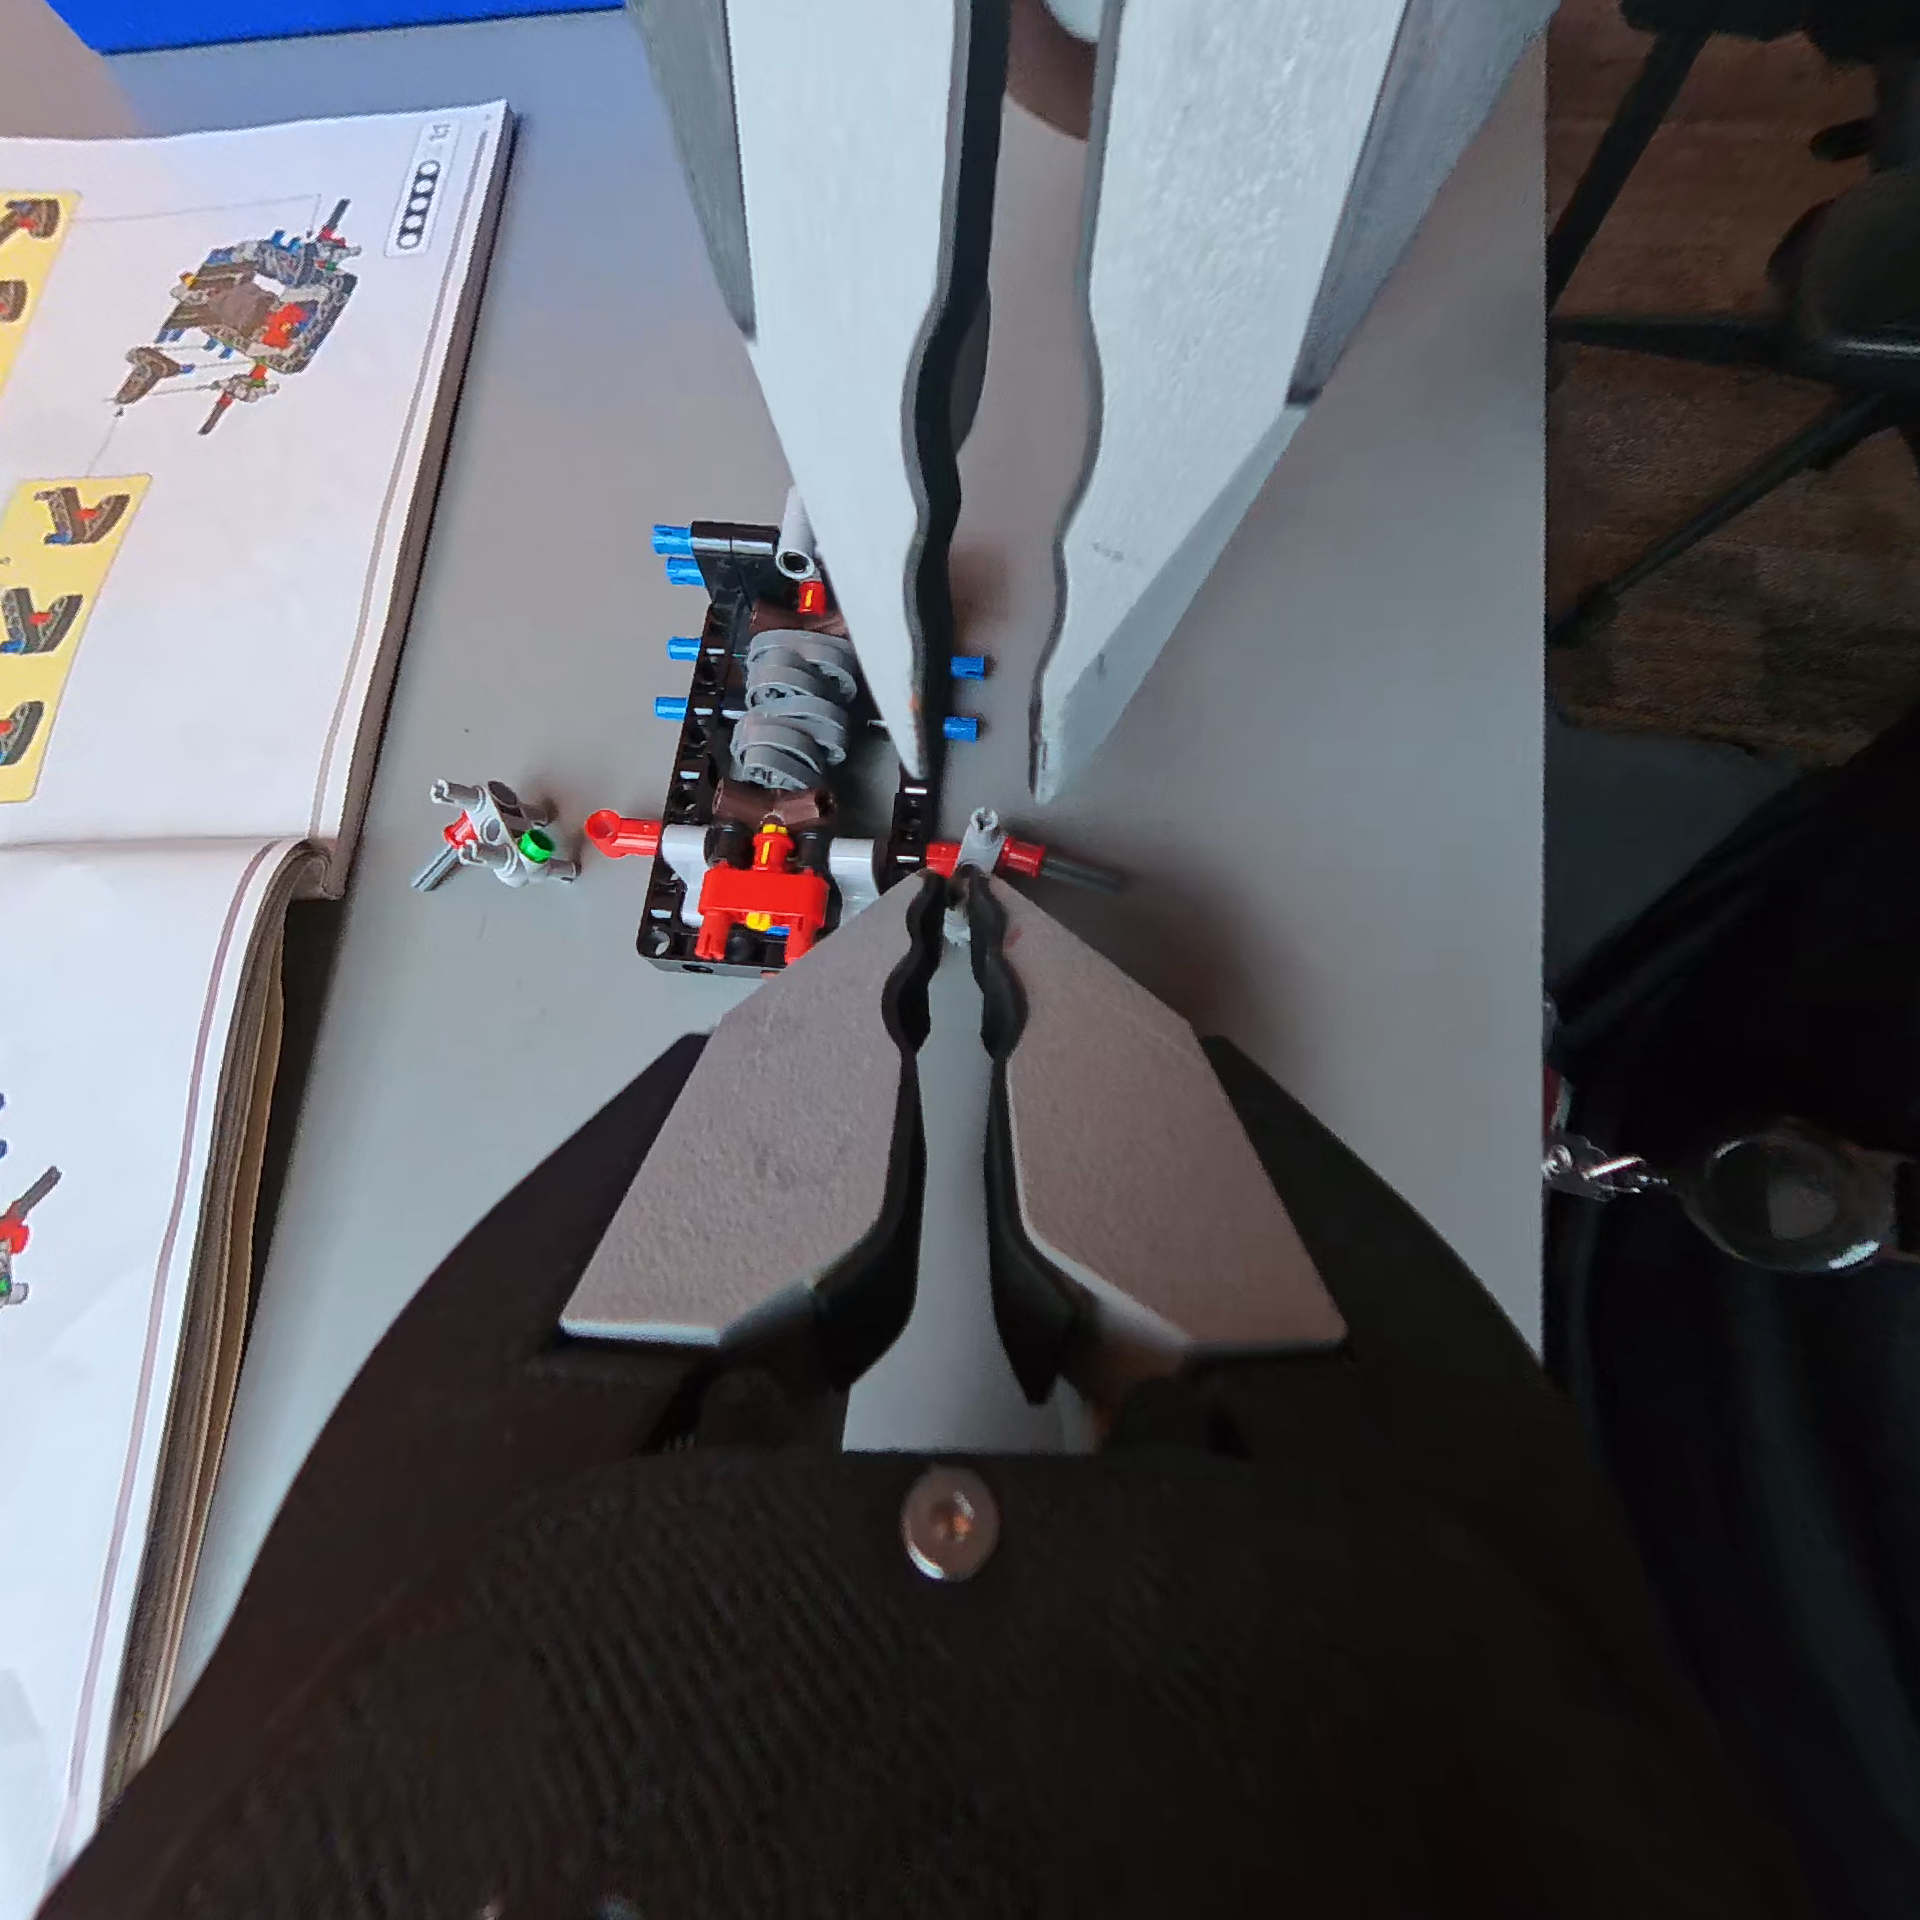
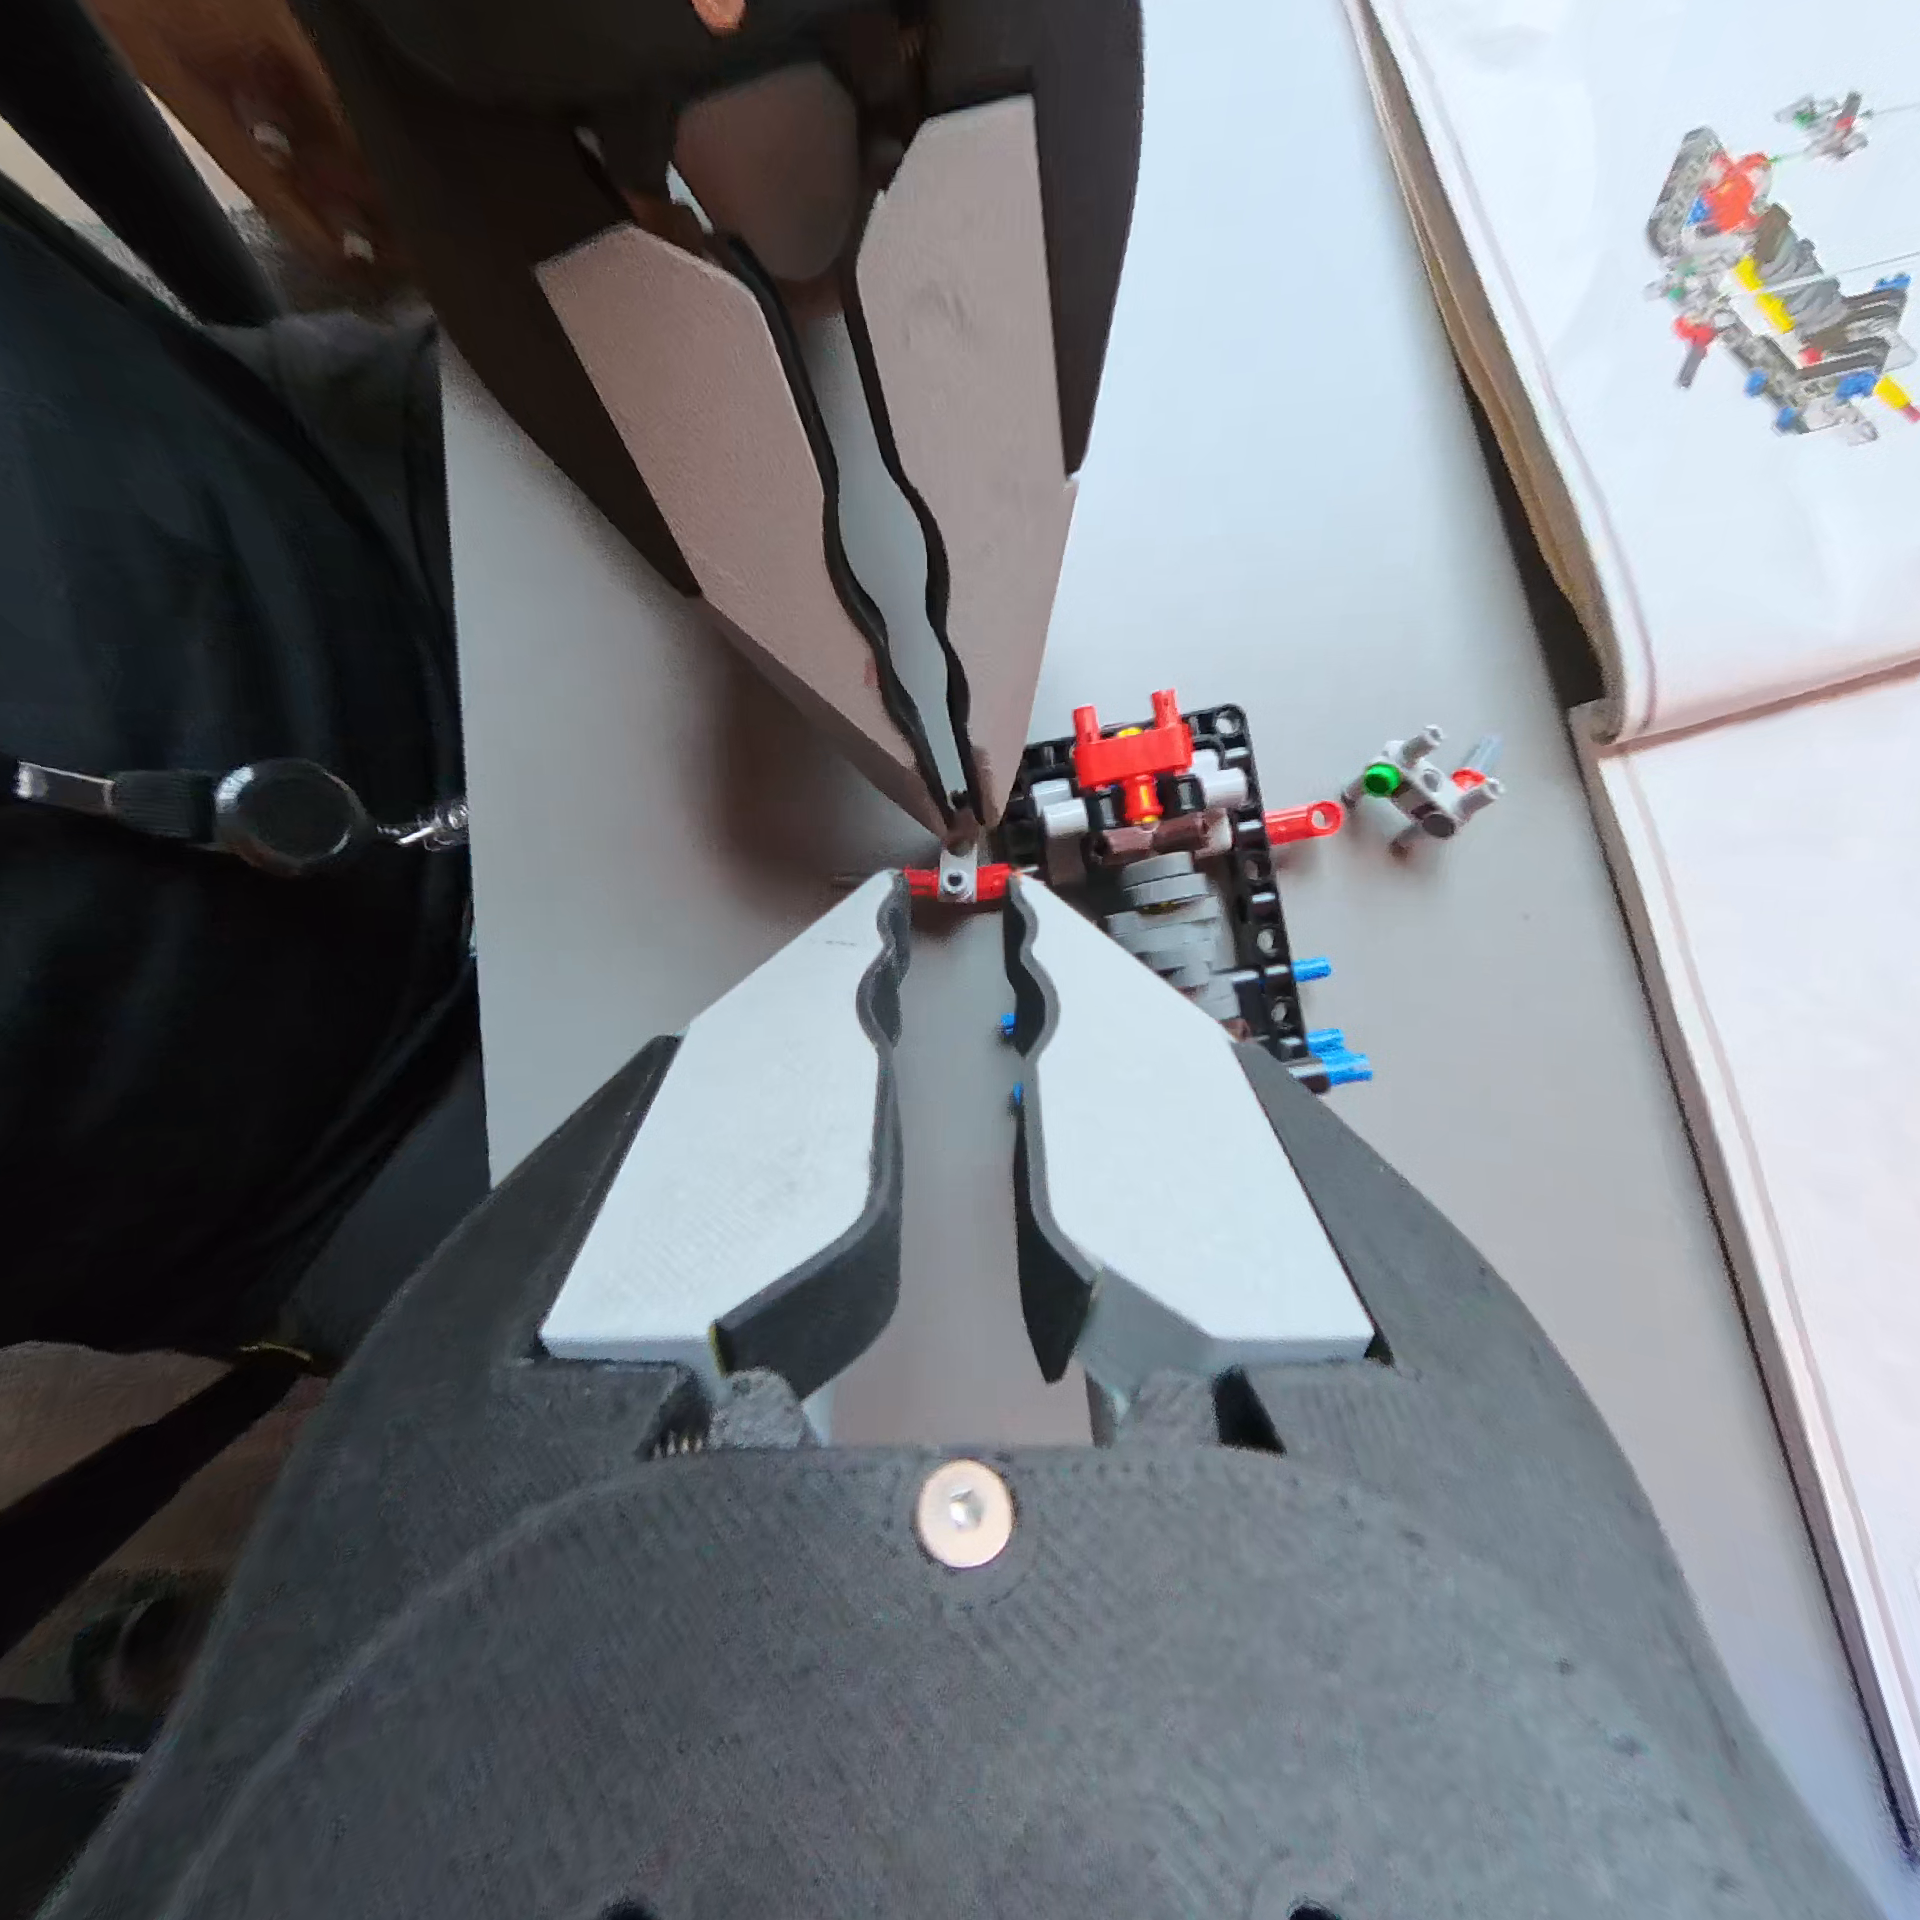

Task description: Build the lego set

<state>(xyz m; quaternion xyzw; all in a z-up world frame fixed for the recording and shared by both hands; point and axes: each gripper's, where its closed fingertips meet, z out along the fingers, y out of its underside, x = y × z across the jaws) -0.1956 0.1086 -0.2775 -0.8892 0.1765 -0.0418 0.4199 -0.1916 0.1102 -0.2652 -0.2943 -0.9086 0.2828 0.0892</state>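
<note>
Nearest the left wrist camera, the left hand-held gripper (image 1: 956, 902) fills the lower frame, its two fingers pinched on a small light-grey connector (image 1: 980, 840) that sits on a red-ended cross axle (image 1: 1023, 858). That axle sticks out of the side of the lego frame assembly (image 1: 753, 769), a black rectangular frame holding grey gears, a red block and blue pins, which lies flat on the grey bench (image 1: 1299, 727).

From 12 o'clock in that view the right hand-held gripper (image 1: 982, 764) reaches down with its fingers apart, one tip beside the frame's black edge, the other over bare bench. In the right wrist view the same gripper's (image 2: 956, 894) tips stand either side of the axle, just short of the connector; whether they touch it cannot be told.

At 9 o'clock of the frame in the left view lies a small grey sub-assembly (image 1: 499, 831) with a green pin, close by but apart. Farther toward 9 o'clock an open instruction booklet (image 1: 208, 468) rests on the bench.
</note>
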